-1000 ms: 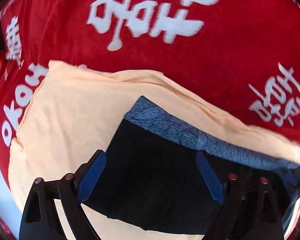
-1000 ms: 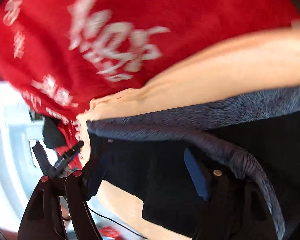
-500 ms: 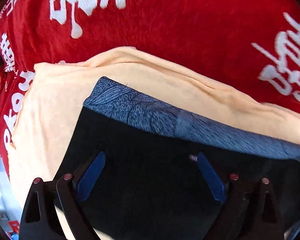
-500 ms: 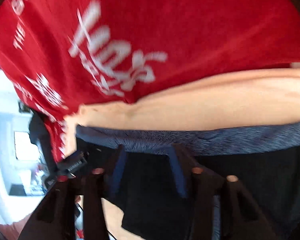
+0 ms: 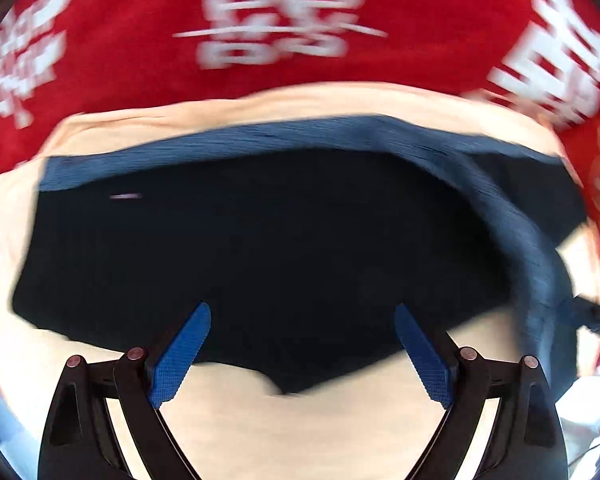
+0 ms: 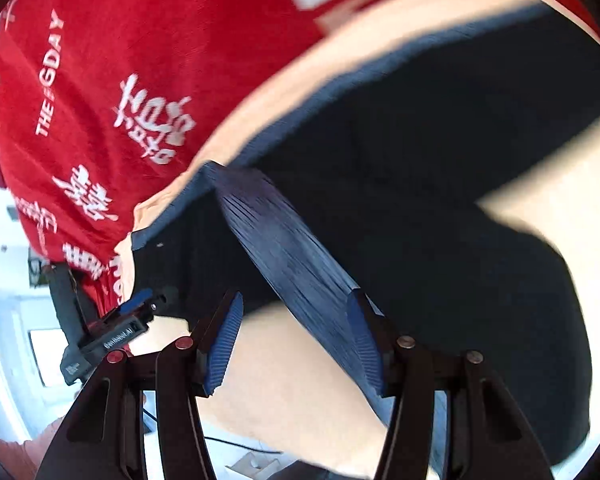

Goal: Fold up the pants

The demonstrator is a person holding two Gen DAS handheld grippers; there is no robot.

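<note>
Left wrist: dark pants, ribbed waistband.

a red cloth printed with white characters (and the words "the gday" in the right wrist view) covers the far surface, a pale peach cloth lies spread over it nearer, edges blurred.

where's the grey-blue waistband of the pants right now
In the left wrist view the waistband runs along the far edge of the dark pants, bordered by peach cloth; in the right wrist view it passes between the open right gripper.
</note>
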